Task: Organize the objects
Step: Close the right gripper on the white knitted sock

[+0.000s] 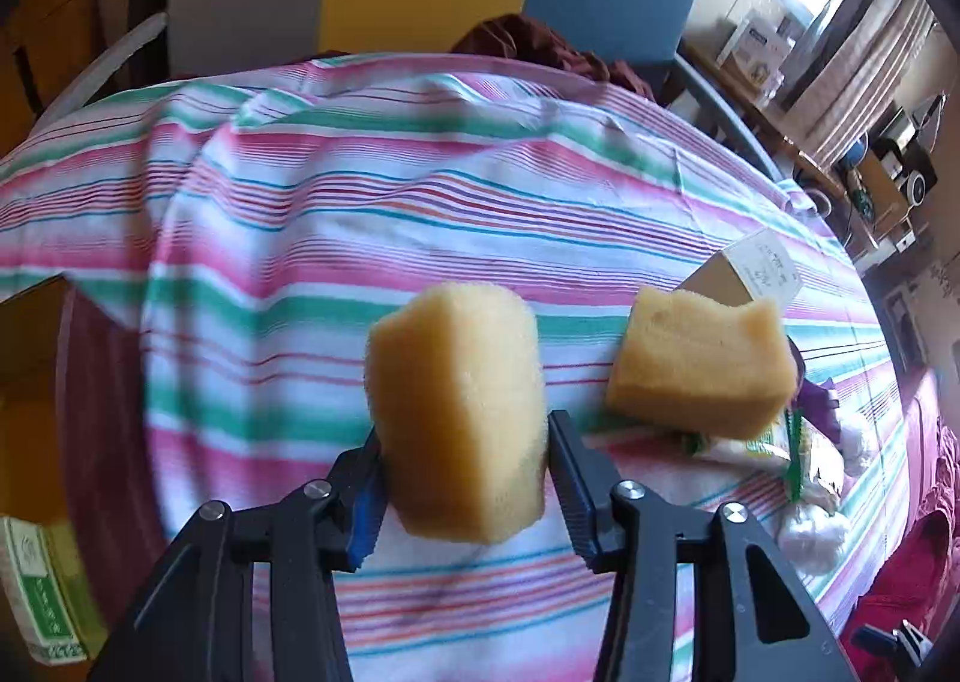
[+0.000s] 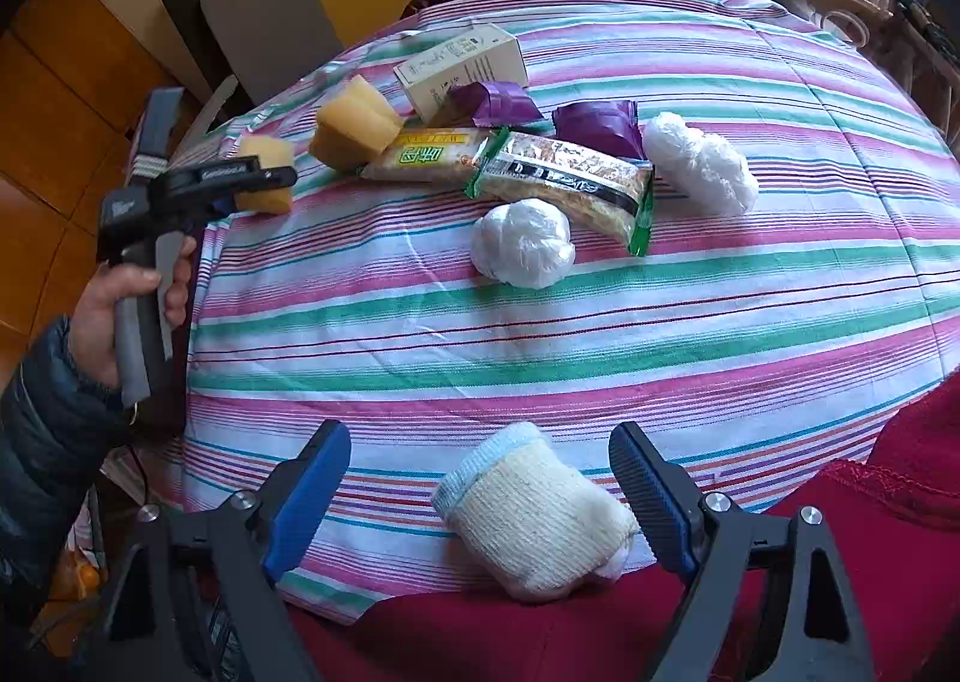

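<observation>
Left wrist view: my left gripper [image 1: 462, 442] is clamped on a yellow sponge [image 1: 459, 412], one pad against each side, the block held upright above the striped cloth [image 1: 360, 202]. I see a second sponge [image 1: 699, 364] just to its right, resting partly on a snack packet [image 1: 756, 445]. A cardboard box [image 1: 750, 268] stands behind that second sponge.

Right wrist view — my right gripper [image 2: 480, 493] stands wide, its pads clear of everything. A rolled sock [image 2: 534, 514], cream with a pale blue cuff, lies between the jaws on the near edge of the cloth, partly over a red fabric [image 2: 780, 592]; neither pad touches it.

Farther out on the cloth, from this same view:
- the held sponge shows at far left in the other gripper, whose handle a hand [image 2: 117, 310] in a dark padded sleeve grips;
- the second sponge sits beside the box;
- two snack packets lie end to end, the green-edged packet [image 2: 570, 181] nearer the centre;
- two purple wrappers [image 2: 498, 102] lie behind the packets;
- two white plastic bundles [image 2: 522, 244] flank the green-edged packet — one in front of it, one to its right.
</observation>
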